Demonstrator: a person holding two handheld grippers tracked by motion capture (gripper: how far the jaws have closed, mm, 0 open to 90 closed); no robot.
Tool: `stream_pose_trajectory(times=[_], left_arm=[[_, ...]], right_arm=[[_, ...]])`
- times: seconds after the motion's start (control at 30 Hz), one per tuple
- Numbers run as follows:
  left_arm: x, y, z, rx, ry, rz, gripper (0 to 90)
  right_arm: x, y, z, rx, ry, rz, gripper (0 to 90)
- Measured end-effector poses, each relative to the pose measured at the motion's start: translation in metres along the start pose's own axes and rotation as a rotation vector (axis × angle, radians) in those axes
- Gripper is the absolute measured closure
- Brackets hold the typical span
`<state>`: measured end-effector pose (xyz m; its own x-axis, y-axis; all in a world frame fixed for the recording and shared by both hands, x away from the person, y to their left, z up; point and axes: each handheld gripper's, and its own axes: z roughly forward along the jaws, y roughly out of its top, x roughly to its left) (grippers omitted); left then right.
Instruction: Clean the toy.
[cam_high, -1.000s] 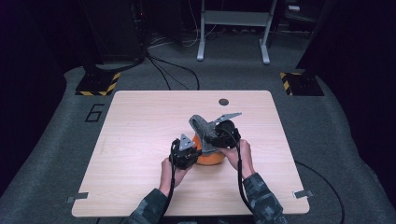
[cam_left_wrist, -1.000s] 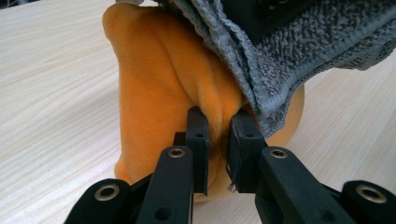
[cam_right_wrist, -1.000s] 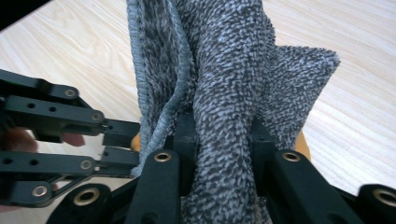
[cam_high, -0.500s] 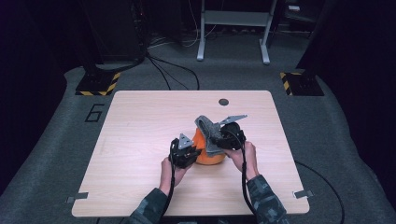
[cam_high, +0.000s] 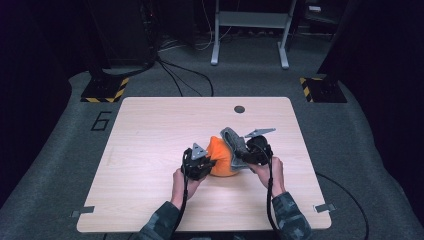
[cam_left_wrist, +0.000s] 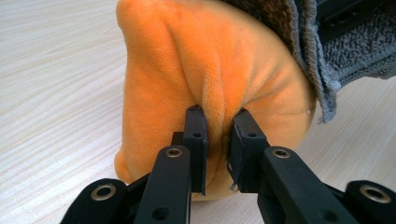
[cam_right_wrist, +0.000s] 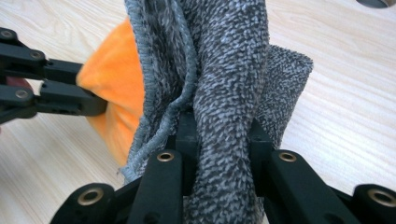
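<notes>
An orange plush cushion (cam_high: 220, 159) lies at the middle of the wooden table (cam_high: 150, 150), with a grey terry cloth (cam_high: 231, 139) draped over its right side. My left gripper (cam_high: 209, 162) is shut on a pinched fold of the orange plush (cam_left_wrist: 210, 70); its jaws (cam_left_wrist: 217, 121) squeeze the fabric between them. My right gripper (cam_high: 244, 154) is shut on a bunched part of the grey cloth (cam_right_wrist: 224, 70), which rises from between its jaws (cam_right_wrist: 219, 130). The orange plush (cam_right_wrist: 116, 79) and the left gripper (cam_right_wrist: 95, 102) show behind the cloth at the left.
A small dark round hole (cam_high: 239, 109) sits near the table's far edge. Beyond the table, on the grey floor, are a white frame's legs (cam_high: 250, 35) and two yellow-and-black striped bases (cam_high: 104, 92). Bare tabletop lies to the left and near the person.
My right gripper has moved to the right and slightly down with the grey cloth, uncovering more of the orange plush. The left gripper has held still on the plush.
</notes>
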<state>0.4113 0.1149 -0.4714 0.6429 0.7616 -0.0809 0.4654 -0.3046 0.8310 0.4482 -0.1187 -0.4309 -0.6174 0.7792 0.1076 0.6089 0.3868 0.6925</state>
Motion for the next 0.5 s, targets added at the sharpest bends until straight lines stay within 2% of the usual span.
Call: stream_pose_trajectory(times=[0.2,0.23,0.27,0.37,0.5], left_arm=[[0.0,0.001,0.0,0.006,0.001,0.006,78.5],[0.0,0.001,0.0,0.007,0.0,0.004,78.5],[0.001,0.0,0.0,0.008,0.0,0.005,78.5],[0.002,0.0,0.0,0.009,-0.001,-0.001,78.5],[0.002,-0.001,0.0,0.005,0.003,-0.005,78.5]], right_arm=[[-0.007,-0.008,0.0,0.004,-0.001,0.019,74.0],[-0.007,-0.009,0.0,0.017,-0.002,0.034,74.0],[-0.008,-0.01,0.0,0.011,-0.007,0.02,74.0],[-0.01,-0.013,0.001,0.024,-0.013,0.038,74.0],[-0.014,-0.017,0.002,0.03,-0.005,0.052,74.0]])
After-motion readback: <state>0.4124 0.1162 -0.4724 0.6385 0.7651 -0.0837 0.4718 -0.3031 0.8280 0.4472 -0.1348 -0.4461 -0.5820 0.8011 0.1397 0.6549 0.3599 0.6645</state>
